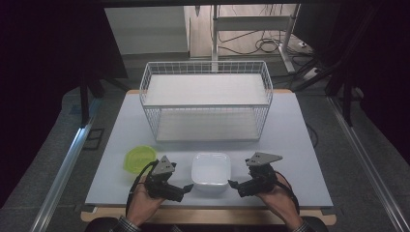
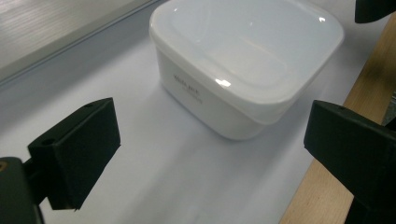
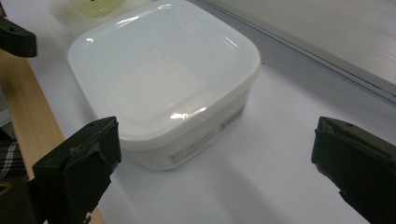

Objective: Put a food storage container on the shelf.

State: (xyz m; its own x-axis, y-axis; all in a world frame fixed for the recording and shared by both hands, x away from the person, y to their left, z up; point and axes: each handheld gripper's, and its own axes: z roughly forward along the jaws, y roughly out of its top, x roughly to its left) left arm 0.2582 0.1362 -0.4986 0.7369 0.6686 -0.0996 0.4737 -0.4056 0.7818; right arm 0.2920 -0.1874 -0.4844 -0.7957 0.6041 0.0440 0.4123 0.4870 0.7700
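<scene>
**Both grippers flanked the white container, nothing gripped**

White lidded container (image 1: 211,169) sat at the near edge of the table (image 1: 300,145), between my two grippers. Left gripper (image 1: 185,189) was just beside its left side, jaws spread wide, holding nothing. Right gripper (image 1: 235,185) was just beside its right side, jaws spread too, also holding nothing. Green bowl (image 1: 139,158) sat left of the container, wire basket (image 1: 206,99) behind it.
</scene>
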